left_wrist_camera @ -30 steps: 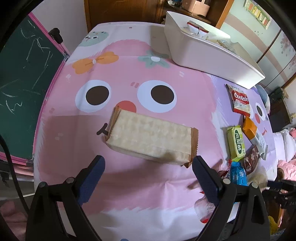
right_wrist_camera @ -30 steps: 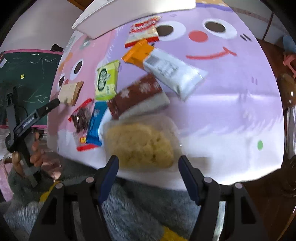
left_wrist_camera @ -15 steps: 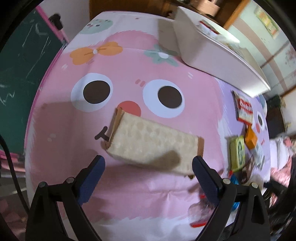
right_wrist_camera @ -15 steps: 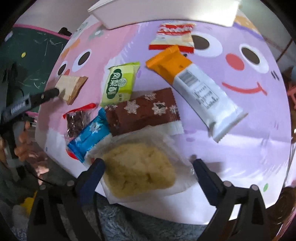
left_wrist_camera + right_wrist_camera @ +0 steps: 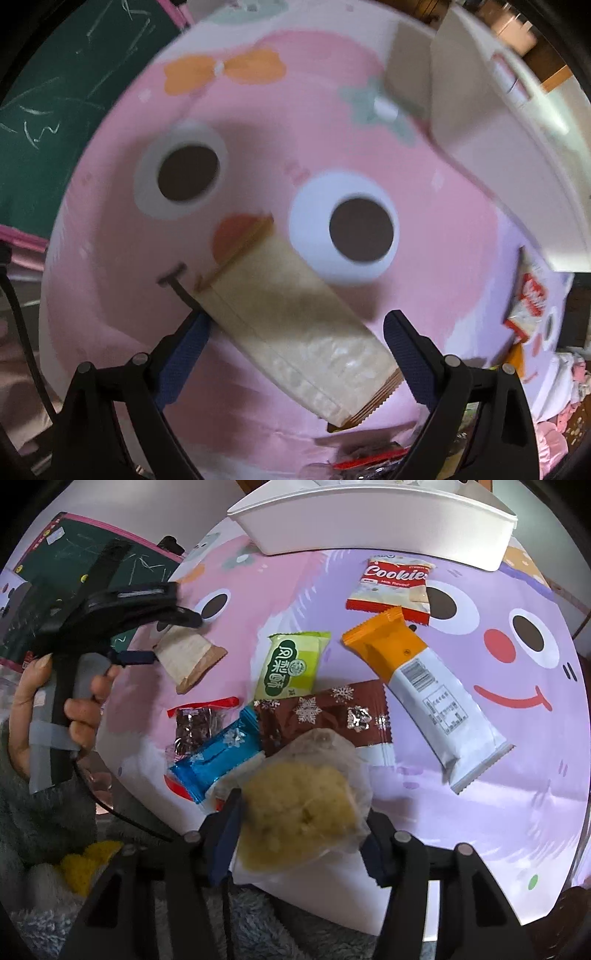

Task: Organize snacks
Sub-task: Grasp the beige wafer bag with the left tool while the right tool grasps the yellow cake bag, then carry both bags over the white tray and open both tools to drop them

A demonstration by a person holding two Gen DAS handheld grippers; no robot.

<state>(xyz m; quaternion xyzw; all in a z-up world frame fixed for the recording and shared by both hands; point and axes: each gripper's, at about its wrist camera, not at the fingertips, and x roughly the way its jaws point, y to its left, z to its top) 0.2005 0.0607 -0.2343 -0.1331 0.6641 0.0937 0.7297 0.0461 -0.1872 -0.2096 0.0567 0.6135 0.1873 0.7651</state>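
My left gripper point(image 5: 295, 332) straddles a beige wafer pack point(image 5: 291, 325) that lies askew on the pink cloth; its jaws stand open, the left finger touching the pack. The pack also shows in the right wrist view point(image 5: 188, 657), with the left gripper point(image 5: 133, 642) on it. My right gripper point(image 5: 303, 823) is shut on a clear bag with a yellow cake point(image 5: 299, 805), lifted slightly above the table's near edge. A white bin point(image 5: 517, 155) stands at the far right; it also shows in the right wrist view point(image 5: 369, 528).
Loose snacks lie mid-table: a Cookies pack point(image 5: 395, 583), an orange-white bar point(image 5: 424, 686), a green pack point(image 5: 291, 668), a brown snowflake pack point(image 5: 325, 712), a blue pack point(image 5: 218, 753), a red-edged dark pack point(image 5: 195, 723). A green chalkboard point(image 5: 55, 92) stands left.
The left gripper moved in over the wafer pack, which now lies between its fingers. The right gripper closed on the cake bag and raised it.
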